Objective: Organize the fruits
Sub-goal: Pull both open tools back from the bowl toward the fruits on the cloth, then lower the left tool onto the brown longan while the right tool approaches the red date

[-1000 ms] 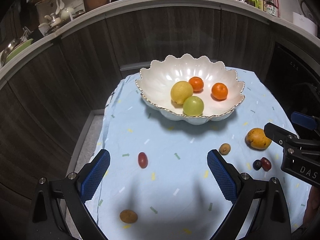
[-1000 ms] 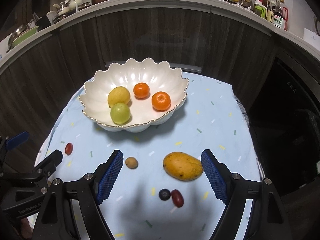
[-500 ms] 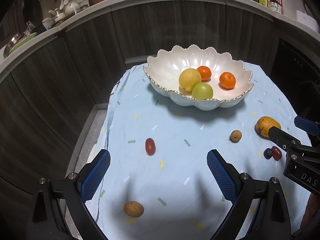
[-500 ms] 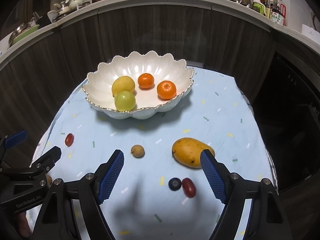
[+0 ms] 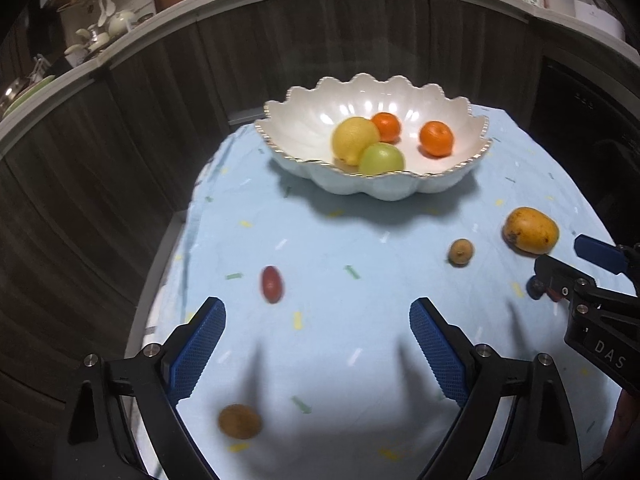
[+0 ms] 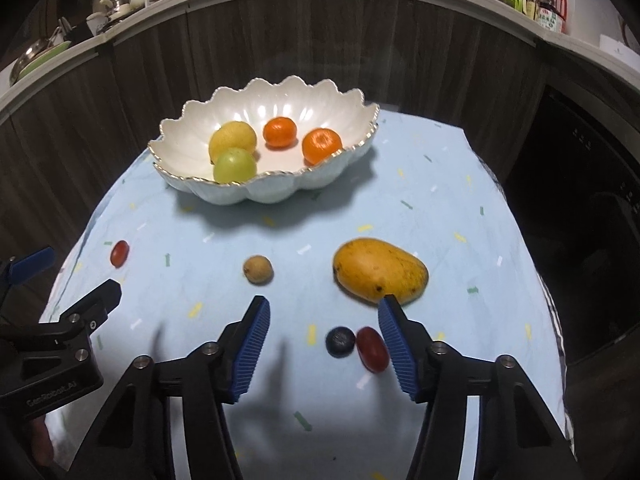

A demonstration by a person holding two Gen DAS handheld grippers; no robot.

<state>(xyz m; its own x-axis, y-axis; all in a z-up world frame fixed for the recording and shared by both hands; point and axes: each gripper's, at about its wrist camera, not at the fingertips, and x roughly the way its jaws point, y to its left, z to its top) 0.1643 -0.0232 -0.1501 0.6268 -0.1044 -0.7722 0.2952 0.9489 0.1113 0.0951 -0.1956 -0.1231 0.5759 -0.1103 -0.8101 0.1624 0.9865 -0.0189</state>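
A white scalloped bowl [image 5: 304, 128] [image 6: 192, 128] on the blue cloth holds a lemon [image 5: 355, 140], a green fruit [image 5: 381, 159] and two oranges [image 5: 436, 138]. Loose on the cloth lie a mango [image 6: 380, 271] [image 5: 530, 230], a small brown fruit [image 6: 258, 269] [image 5: 461, 252], a blueberry [image 6: 340, 341], a red grape [image 6: 372, 349], another red grape [image 5: 272, 284] [image 6: 119, 253] and a brown fruit [image 5: 239, 421]. My left gripper [image 5: 316, 348] is open and empty, just behind the left red grape. My right gripper [image 6: 322, 340] is open and empty, its fingers around the blueberry and red grape.
The blue cloth [image 5: 360, 280] covers a small table set against dark wood cabinet fronts [image 5: 140, 140]. A counter above carries pans, dishes and bottles [image 6: 544, 4]. The table's left edge drops off beside the left gripper.
Both grippers have pulled back and lowered toward the cloth. The right gripper's fingers have narrowed and now flank the blueberry and red grape. No fruit has moved.
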